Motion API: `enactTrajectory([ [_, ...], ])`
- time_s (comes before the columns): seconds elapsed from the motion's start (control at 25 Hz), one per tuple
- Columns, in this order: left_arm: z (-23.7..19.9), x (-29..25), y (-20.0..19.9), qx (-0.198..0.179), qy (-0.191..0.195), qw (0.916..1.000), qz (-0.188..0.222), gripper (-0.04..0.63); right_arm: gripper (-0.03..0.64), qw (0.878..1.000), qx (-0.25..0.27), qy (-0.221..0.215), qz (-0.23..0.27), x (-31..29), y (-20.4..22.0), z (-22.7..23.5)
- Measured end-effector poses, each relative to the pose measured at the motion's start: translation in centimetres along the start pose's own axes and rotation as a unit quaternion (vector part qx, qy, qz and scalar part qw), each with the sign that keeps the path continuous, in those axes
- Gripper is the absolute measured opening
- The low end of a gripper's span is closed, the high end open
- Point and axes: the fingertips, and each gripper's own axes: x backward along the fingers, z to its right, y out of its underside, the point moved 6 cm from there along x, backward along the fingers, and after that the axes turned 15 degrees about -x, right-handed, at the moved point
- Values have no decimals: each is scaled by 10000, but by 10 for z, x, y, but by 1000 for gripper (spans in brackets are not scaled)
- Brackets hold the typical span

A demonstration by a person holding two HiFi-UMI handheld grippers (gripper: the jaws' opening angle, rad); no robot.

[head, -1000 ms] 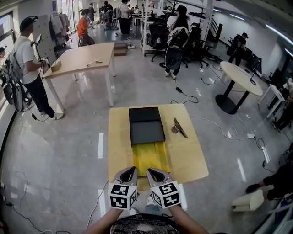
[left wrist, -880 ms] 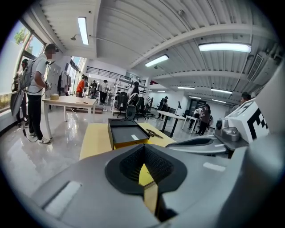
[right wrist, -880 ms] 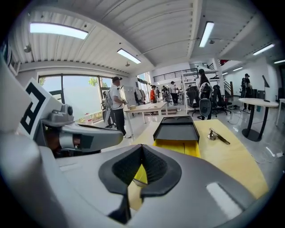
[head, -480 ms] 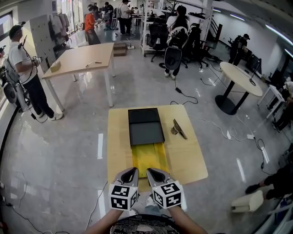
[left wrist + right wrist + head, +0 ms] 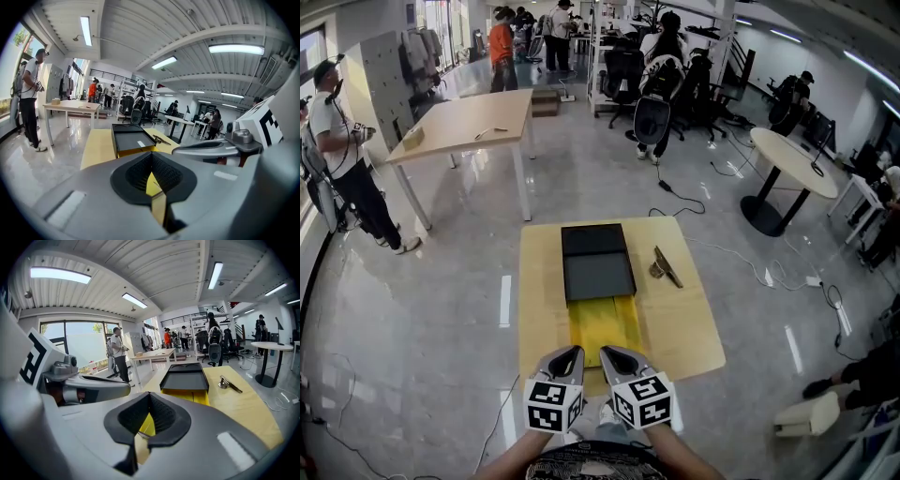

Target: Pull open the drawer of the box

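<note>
Left gripper (image 5: 572,351), right gripper (image 5: 608,352): jaws pressed together, empty.
Just ahead of jaws: yellow drawer (image 5: 602,323) drawn out of black box (image 5: 597,267).

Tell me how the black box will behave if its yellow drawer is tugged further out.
The black box looks flat and low, so tipping seems unlikely. It lies loose on the smooth table, so it may slide with the pull. The yellow drawer sticks far out, so it could sag or come free.

Metal clip (image 5: 664,266) lying on the yellow table (image 5: 684,323), office chairs (image 5: 655,118) behind, round table (image 5: 792,157) right, person in orange (image 5: 500,45) far back
</note>
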Motion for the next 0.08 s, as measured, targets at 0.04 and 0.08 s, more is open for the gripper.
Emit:
enactTrajectory([
  [0.04, 0, 3, -3, -1, 3, 10000, -3, 14, 5, 10000, 3, 0, -4, 2, -3, -3],
  [0.08, 0, 6, -7, -2, 5, 10000, -5, 14, 5, 10000, 7, -1, -9, 5, -6, -6],
])
